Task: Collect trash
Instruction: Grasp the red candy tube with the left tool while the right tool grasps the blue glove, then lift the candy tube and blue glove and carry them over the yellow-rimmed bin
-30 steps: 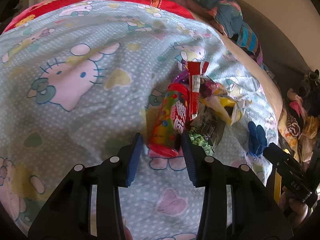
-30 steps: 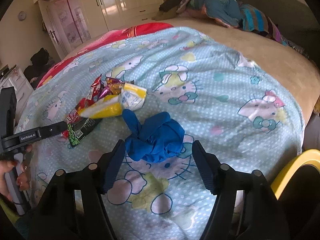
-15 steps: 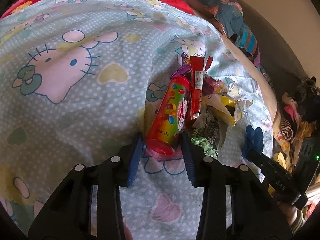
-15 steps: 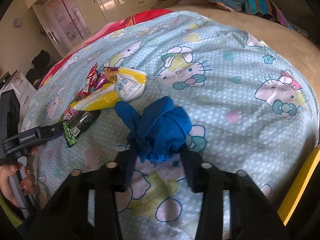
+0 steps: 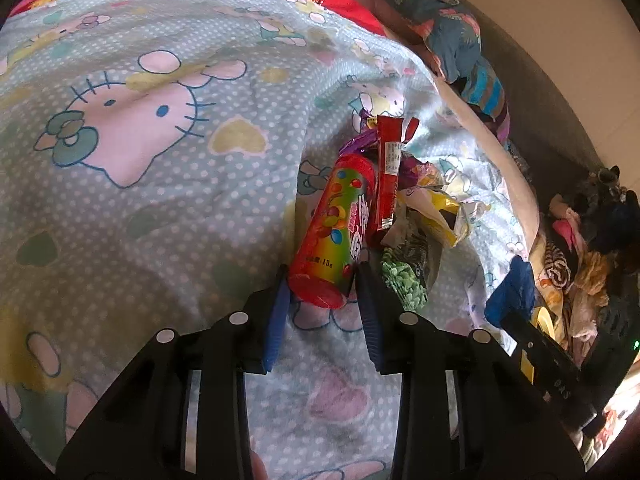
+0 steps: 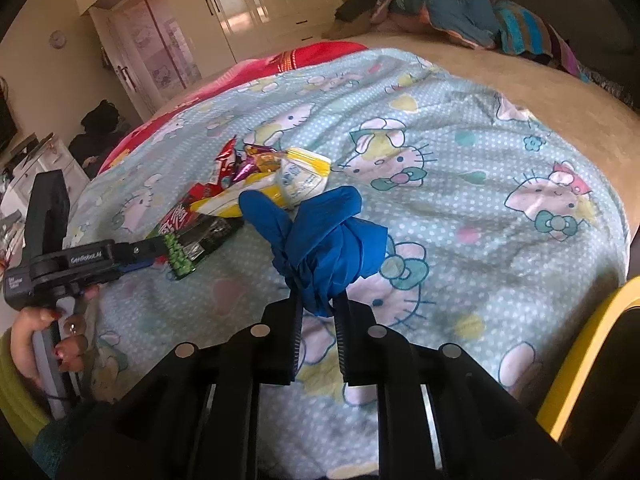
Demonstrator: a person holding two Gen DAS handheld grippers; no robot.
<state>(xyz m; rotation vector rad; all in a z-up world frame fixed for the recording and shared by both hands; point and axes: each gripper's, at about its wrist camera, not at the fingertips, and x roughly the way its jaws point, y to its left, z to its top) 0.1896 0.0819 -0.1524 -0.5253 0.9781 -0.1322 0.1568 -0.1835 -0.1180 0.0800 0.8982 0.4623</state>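
Observation:
A pile of trash lies on a Hello Kitty bedspread (image 5: 160,200). In the left wrist view my left gripper (image 5: 322,284) is shut on the near end of a red candy tube (image 5: 340,224), which lies on the bed. Beside the tube lie a red wrapper (image 5: 386,176), a yellow-white packet (image 5: 440,212) and a green pea packet (image 5: 404,272). In the right wrist view my right gripper (image 6: 318,308) is shut on a crumpled blue glove (image 6: 328,236) and holds it just above the bed. The left gripper (image 6: 136,254) shows there at the pile (image 6: 248,184).
A yellow rim (image 6: 588,344) shows at the lower right of the right wrist view. Folded clothes (image 6: 460,12) lie at the far end of the bed. Wardrobes (image 6: 240,8) stand behind. More clutter (image 5: 592,248) sits beside the bed's right edge.
My right gripper closed on the blue glove and lifted it a little. My left gripper moved in and closed on the candy tube's near end.

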